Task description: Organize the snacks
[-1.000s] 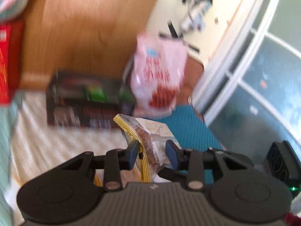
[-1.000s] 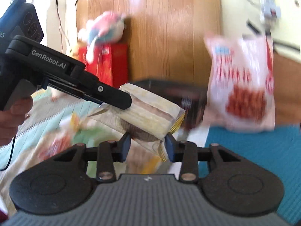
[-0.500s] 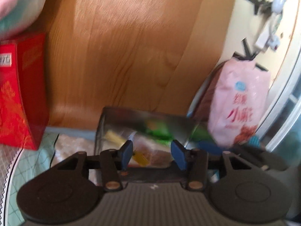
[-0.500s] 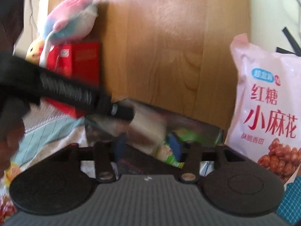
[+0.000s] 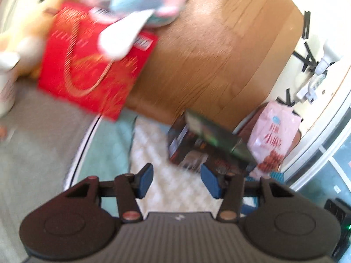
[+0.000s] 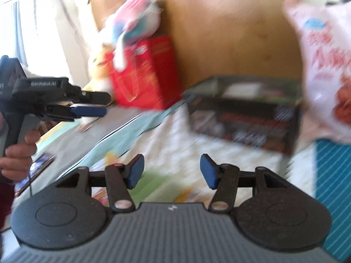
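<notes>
A dark open snack box (image 5: 208, 144) stands on the quilted cover against the wooden headboard; it also shows in the right wrist view (image 6: 243, 118). A pink snack bag (image 5: 272, 140) leans upright to its right and shows in the right wrist view (image 6: 326, 70). My left gripper (image 5: 176, 179) is open and empty, back from the box. My right gripper (image 6: 171, 171) is open and empty, in front of the box. The left gripper also shows at the left of the right wrist view (image 6: 87, 107). Both views are blurred.
A red box (image 5: 92, 74) with plush toys (image 5: 136, 13) on it stands to the left by the headboard (image 5: 219, 54). Blurred colourful packets (image 6: 151, 182) lie on the cover near my right gripper. A teal striped cloth (image 6: 333, 175) is at the right.
Both grippers let go of the yellow-edged snack packet they held together over the box and opened. Both have pulled back from the box, the left swinging leftward.
</notes>
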Tool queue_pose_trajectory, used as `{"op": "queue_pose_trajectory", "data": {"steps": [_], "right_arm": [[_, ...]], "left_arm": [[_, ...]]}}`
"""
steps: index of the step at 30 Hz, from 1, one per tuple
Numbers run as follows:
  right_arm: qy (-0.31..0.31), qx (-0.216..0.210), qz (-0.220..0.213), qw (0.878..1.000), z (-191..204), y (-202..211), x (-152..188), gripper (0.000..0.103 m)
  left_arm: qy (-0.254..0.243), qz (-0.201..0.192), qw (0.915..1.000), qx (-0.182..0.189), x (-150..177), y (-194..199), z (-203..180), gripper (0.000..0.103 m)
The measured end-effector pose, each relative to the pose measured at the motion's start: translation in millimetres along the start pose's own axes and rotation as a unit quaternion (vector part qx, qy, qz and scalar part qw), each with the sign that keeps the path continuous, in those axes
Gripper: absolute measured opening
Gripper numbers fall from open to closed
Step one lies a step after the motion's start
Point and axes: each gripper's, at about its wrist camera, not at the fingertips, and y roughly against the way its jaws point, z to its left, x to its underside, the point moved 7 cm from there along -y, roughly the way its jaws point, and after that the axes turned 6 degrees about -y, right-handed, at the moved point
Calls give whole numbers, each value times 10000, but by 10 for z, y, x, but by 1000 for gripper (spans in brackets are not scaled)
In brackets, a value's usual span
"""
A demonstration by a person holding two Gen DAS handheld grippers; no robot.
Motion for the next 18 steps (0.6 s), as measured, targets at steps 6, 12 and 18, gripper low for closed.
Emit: {"op": "queue_pose_trajectory", "data": {"steps": [6, 12, 18], "right_arm": [[553, -381, 416, 9969, 554, -303, 127, 59], [1093, -349, 785, 9903, 842, -696, 203, 60], [1551, -191, 857, 9840, 961, -906, 258, 60]], "left_arm": [[518, 39, 9986, -9, 435, 197, 242, 49], [784, 229, 9966, 69, 595, 72, 317, 61], [855, 278, 9960, 0, 641, -67, 357, 46]]}}
